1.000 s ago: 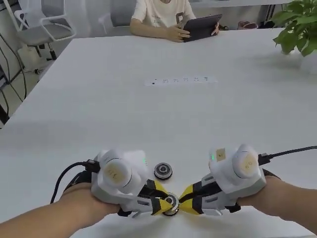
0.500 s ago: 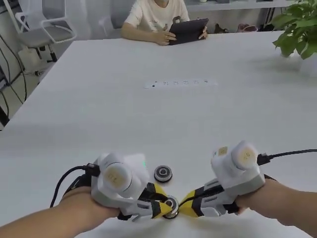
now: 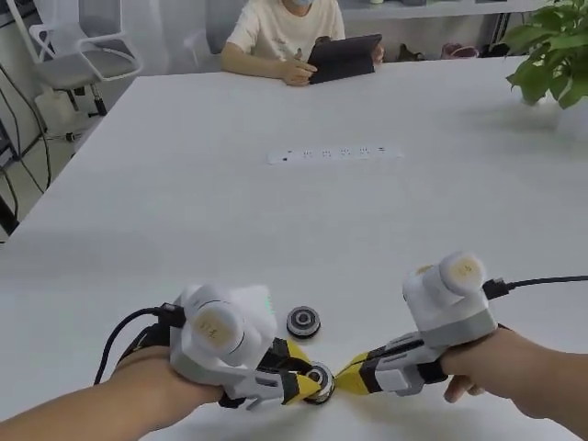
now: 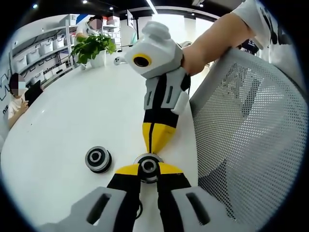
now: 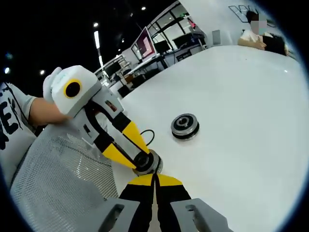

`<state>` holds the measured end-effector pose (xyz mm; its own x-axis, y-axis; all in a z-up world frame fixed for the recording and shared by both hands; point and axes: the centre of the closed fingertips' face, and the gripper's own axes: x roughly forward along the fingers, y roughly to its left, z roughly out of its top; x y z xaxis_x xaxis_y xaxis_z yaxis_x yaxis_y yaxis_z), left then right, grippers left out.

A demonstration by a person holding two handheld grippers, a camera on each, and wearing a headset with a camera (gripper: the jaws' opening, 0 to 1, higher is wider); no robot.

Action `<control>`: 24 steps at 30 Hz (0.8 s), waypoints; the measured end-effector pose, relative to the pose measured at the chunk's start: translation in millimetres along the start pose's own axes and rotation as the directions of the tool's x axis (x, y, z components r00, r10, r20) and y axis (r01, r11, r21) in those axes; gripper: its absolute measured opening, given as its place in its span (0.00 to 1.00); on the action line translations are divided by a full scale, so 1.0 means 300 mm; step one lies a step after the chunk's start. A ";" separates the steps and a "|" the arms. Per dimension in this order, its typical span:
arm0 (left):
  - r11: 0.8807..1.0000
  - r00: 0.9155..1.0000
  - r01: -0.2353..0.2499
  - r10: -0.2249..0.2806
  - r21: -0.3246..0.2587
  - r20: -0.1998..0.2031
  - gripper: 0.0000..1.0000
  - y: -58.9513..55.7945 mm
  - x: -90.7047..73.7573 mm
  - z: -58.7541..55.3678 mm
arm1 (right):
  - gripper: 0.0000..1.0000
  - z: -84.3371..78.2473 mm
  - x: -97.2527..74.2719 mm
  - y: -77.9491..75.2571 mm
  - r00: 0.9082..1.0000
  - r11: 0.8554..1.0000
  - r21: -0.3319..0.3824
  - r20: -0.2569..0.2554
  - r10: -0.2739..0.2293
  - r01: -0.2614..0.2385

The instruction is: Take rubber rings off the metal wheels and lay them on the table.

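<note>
The white table took up most of the head view, and our work sat at the bottom centre of the frame. The left gripper had its jaws clamped on either side of a metal wheel. We could not tell whether the wheel rested on the tabletop or hung just above it. The right gripper met it from the opposite side, jaws pressed together with their tips at the wheel's rim. Whether any rubber lay pinched between them we could not tell. A second wheel lay just beyond, apart from both grippers, its dark rubber ring in place.

We judged that peeling called for a firm left clamp on the metal while the right tips caught only the ring's lip and drew it off sideways. In the left gripper view the table edge ran close beside the held wheel, next to a mesh chair, so a freed ring could drop there. Open tabletop stretched up the head view to the power strip, the safer place for rings.
</note>
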<state>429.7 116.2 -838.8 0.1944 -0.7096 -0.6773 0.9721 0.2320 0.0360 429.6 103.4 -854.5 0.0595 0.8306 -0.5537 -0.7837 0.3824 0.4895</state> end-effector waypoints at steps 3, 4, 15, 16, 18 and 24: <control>1.000 1.000 -0.001 0.001 -0.001 0.000 0.07 0.000 0.000 0.000 | 0.00 0.024 -0.013 -0.007 0.999 0.999 0.050 0.044 0.001 -0.004; 1.000 1.000 -0.002 0.002 -0.001 0.000 0.07 0.000 0.000 0.000 | 0.00 0.024 -0.014 -0.010 0.999 0.998 0.060 0.048 0.004 -0.007; 1.000 1.000 -0.009 0.009 -0.007 -0.005 0.07 0.001 0.002 0.001 | 0.00 0.039 -0.011 0.014 0.996 0.995 0.091 0.078 0.035 -0.042; 1.000 1.000 -0.012 0.012 -0.006 -0.008 0.07 0.001 0.003 0.001 | 0.00 0.040 -0.011 0.016 0.996 0.995 0.086 0.077 0.033 -0.040; 1.000 1.000 -0.013 0.013 -0.007 -0.009 0.07 0.002 0.003 0.000 | 0.00 0.040 -0.011 0.016 0.997 0.996 0.084 0.076 0.033 -0.039; 1.000 1.000 -0.016 0.016 -0.005 -0.012 0.07 0.002 0.003 0.000 | 0.00 0.046 -0.007 0.031 0.996 0.995 0.083 0.079 0.047 -0.054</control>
<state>430.4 115.6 -839.4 0.2080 -0.6978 -0.6854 0.9682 0.2464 0.0430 430.9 110.9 -839.4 0.0712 0.8772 -0.4748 -0.7319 0.3693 0.5727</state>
